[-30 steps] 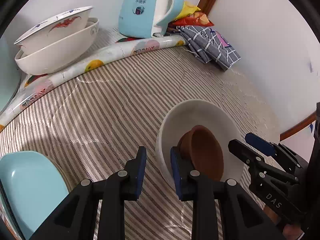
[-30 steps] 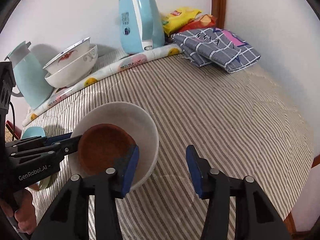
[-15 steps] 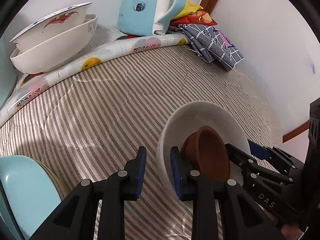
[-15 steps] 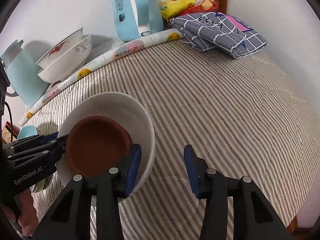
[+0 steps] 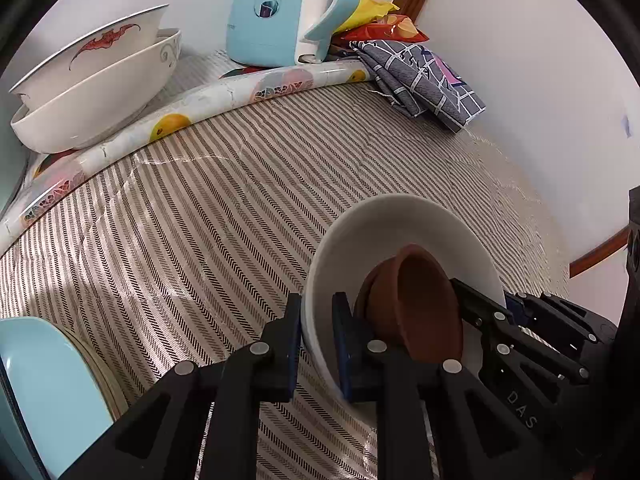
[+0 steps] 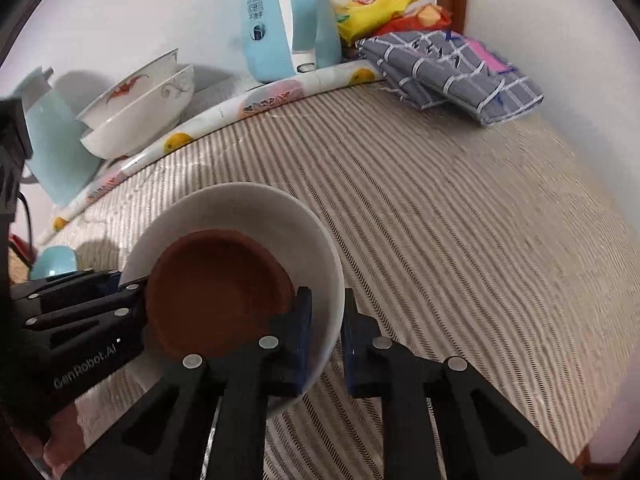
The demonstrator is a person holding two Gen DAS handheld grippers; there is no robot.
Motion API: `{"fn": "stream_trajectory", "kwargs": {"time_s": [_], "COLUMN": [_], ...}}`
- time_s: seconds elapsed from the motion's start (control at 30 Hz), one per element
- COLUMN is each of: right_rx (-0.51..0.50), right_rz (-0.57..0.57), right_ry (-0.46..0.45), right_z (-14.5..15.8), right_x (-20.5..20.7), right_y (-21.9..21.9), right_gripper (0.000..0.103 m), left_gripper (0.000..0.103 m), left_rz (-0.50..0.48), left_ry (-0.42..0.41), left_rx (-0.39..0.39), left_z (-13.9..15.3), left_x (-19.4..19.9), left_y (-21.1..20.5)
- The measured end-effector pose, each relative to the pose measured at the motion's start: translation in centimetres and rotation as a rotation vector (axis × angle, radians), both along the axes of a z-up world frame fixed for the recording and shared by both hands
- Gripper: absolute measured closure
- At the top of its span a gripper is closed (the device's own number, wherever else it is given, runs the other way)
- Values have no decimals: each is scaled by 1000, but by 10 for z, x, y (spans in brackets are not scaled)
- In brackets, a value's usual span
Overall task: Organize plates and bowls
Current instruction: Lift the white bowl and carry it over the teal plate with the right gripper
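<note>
Black left gripper (image 5: 316, 344) and right gripper (image 6: 326, 336), blue-padded fingers (image 5: 340, 340), silver screws, white lettering

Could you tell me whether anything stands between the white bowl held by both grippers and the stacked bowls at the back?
Nothing visible blocks it. Between the white bowl and the stacked bowls lie only bare striped cloth and the low fruit-print roll, which it must clear.

light blue plate (image 5: 44, 392) cut off at frame edge, teal jug (image 6: 56, 148) partly hidden - left side
</note>
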State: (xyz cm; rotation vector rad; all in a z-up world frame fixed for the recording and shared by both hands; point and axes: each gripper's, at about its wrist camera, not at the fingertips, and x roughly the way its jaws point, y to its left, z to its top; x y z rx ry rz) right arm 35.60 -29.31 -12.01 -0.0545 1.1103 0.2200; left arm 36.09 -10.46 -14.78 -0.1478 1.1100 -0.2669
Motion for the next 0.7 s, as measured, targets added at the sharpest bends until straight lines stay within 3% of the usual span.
{"fn": "stream_trajectory", "kwargs": {"time_s": [0.7], "right_rx": [32], "right_rz": [-30], "right_ry": [7], "right_z": [5], "right_x": [-13], "right_y": [1], "right_gripper": [94], "left_gripper": [88], "left_rz": [19], "left_ry": [23], "left_rx": [-22], "left_z": [4], "left_x": [-18], "left_y": [15]}}
